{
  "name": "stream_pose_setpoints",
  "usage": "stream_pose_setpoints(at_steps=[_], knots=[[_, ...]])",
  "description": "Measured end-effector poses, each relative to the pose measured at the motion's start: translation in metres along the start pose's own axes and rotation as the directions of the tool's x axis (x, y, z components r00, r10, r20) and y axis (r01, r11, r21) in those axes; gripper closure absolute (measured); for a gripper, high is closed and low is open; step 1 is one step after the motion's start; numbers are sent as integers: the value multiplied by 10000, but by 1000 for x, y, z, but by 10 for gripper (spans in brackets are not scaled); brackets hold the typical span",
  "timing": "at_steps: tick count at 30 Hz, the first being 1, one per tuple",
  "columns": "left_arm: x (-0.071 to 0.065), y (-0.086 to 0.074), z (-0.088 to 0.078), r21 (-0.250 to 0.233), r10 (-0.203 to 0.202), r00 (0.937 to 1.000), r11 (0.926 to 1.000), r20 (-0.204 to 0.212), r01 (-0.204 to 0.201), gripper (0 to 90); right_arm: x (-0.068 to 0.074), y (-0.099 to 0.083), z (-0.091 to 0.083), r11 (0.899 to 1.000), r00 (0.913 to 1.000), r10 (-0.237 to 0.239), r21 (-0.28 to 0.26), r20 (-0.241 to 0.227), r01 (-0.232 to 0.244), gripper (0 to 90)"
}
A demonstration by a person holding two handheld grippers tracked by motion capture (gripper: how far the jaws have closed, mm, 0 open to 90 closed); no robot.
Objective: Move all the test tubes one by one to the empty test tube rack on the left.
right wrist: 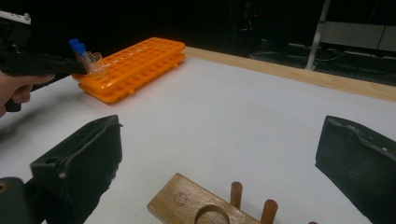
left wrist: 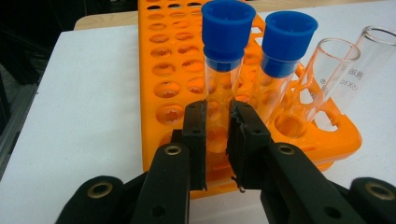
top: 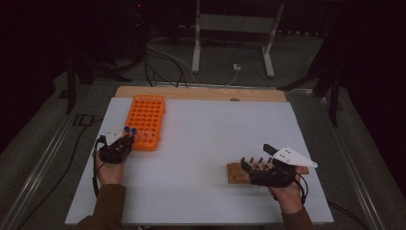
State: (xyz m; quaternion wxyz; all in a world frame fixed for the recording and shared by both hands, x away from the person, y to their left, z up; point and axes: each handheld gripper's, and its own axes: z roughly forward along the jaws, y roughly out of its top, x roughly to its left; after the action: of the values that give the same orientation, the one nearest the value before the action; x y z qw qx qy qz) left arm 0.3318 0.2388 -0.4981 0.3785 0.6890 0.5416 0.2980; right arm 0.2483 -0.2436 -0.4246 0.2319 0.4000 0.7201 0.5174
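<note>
An orange tube rack lies at the table's far left. At its near corner stand two blue-capped glass tubes and two uncapped ones. My left gripper is shut on the left blue-capped tube, just above the rack's top; the tube stands upright in its hole. The second capped tube stands right beside it. My right gripper hangs open over a wooden peg rack, nothing between its jaws. In the right gripper view the orange rack and my left gripper show far off.
The white table top stretches between the two racks. A wooden strip runs along its far edge. Beyond it, cables and a metal stand's legs lie on the floor. Most holes of the orange rack hold nothing.
</note>
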Motion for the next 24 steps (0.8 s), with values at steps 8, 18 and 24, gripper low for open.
stream_pose_setpoints(at_steps=[8,18,24], knots=[[4,-3,-4,-138,-418,9988,9990,240,421,680,-2,1,-2,10000,10000,31,-29,57,-31,3],[5,-4,-25,-876,-1090,9898,9893,916,1170,394,-4,4,-7,9995,9988,-305,-3,387,306,3],[-5,0,-41,-1404,-1021,9872,9829,1229,1191,149,-10,6,-12,9997,9981,-258,-42,552,261,3]])
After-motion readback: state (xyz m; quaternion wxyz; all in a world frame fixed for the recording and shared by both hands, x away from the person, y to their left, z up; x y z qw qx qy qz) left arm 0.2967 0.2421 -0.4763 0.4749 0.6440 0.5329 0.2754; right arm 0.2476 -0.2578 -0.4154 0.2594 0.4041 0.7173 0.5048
